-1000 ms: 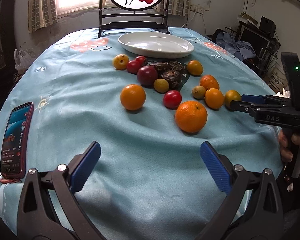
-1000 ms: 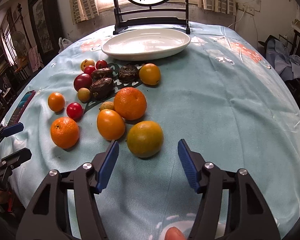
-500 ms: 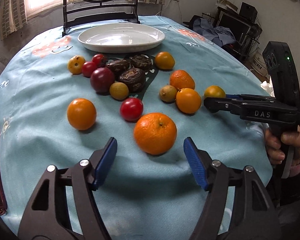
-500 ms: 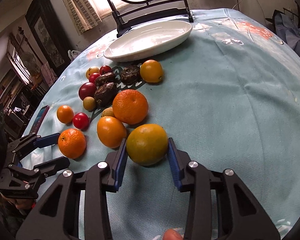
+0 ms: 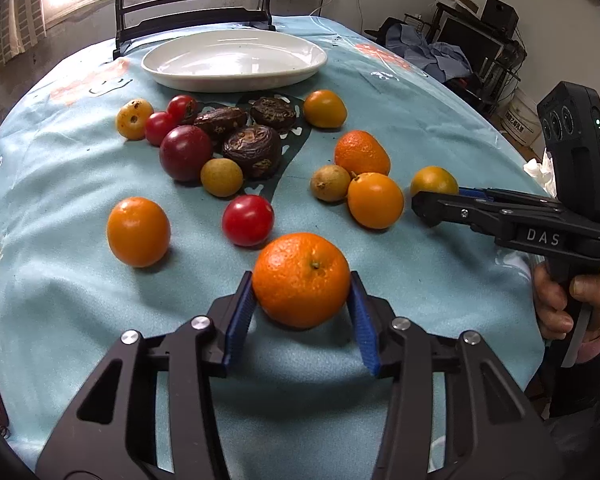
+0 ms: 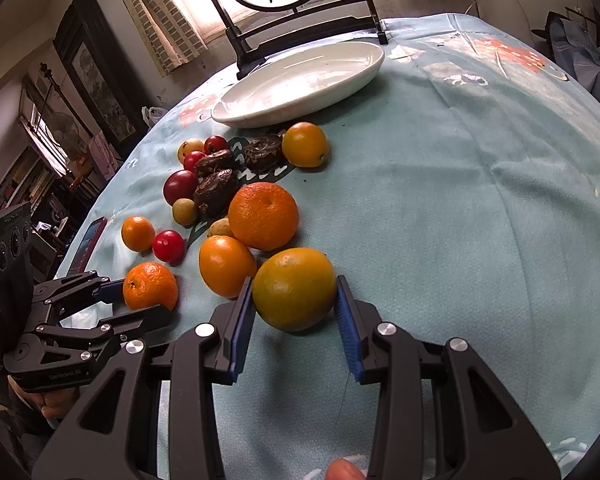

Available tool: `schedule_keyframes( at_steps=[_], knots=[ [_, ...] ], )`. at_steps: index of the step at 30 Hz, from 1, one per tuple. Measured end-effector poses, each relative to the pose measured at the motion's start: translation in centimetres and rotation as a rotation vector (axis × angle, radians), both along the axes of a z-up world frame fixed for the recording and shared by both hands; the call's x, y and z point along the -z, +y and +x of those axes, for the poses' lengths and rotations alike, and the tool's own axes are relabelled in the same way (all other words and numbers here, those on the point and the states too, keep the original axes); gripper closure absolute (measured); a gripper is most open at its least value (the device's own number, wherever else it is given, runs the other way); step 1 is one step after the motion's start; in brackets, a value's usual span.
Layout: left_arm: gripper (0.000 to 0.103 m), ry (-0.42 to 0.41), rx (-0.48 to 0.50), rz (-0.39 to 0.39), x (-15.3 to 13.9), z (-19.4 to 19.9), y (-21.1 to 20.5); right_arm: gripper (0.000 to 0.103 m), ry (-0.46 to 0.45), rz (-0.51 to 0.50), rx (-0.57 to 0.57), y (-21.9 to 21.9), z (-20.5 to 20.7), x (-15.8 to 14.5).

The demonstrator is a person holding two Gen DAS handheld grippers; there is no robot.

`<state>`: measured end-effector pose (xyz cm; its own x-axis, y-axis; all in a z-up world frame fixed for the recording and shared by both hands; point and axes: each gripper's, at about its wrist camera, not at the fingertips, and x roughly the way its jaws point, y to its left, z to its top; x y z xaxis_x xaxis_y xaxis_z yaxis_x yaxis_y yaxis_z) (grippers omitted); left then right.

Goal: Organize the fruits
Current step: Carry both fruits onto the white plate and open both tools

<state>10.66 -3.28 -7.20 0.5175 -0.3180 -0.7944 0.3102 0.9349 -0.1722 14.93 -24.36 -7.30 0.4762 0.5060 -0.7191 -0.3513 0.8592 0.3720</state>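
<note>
A large orange mandarin [image 5: 300,268] rests on the light blue tablecloth, between the blue pads of my left gripper [image 5: 301,286]. Its jaws are closing and both pads touch the fruit's sides. My right gripper [image 6: 294,286] is shut on a yellow-green orange [image 6: 294,300], a pad pressed against each side. In the left wrist view the right gripper [image 5: 436,200] shows at the right, held by a hand, around that same orange [image 5: 434,180]. An empty white oval plate [image 5: 236,80] lies at the back of the table.
Several loose fruits lie between the grippers and the plate: oranges [image 5: 138,232], red tomatoes [image 5: 247,220], dark wrinkled passion fruits [image 5: 252,150] and small yellow ones. A phone [image 6: 88,244] lies at the table's left edge. A black stand [image 5: 192,12] rises behind the plate.
My left gripper moved forward to the mandarin and its jaws narrowed from wide open down to the fruit. The right jaws closed onto the yellow-green orange and that gripper tilted.
</note>
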Motion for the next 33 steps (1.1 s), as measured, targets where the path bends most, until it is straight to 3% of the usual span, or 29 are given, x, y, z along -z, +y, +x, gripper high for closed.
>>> schedule_keyframes(
  at_steps=[4, 8, 14, 21, 27, 29, 33],
  knots=[
    [0.057, -0.037, 0.01, -0.059, -1.9, 0.0, 1.2, 0.064, -0.02, 0.0, -0.012, 0.1, -0.1, -0.7],
    [0.057, -0.09, -0.004, -0.113, -5.1, 2.1, 2.9, 0.063, -0.082, 0.025, 0.0, 0.2, 1.5, -3.5],
    [0.057, -0.129, -0.063, -0.116, -8.4, 11.1, 4.2, 0.063, -0.177, 0.024, 0.04, 2.4, 9.4, -6.9],
    [0.056, 0.007, -0.151, -0.026, -5.2, 22.8, 4.0, 0.064, -0.108, -0.101, 0.054, 6.1, 19.8, -4.5],
    [0.054, 0.071, -0.175, 0.033, -2.5, 25.9, 3.8, 0.063, -0.032, -0.123, 0.017, 7.5, 22.7, -2.1],
    [0.021, 0.051, -0.176, 0.028, -2.8, 25.8, 3.9, 0.06, -0.02, -0.119, 0.008, 7.4, 22.5, -2.0],
    [0.012, -0.021, -0.212, -0.03, -5.3, 23.9, 4.8, 0.053, -0.105, -0.088, 0.0, 7.1, 20.8, -4.1]
  ],
)
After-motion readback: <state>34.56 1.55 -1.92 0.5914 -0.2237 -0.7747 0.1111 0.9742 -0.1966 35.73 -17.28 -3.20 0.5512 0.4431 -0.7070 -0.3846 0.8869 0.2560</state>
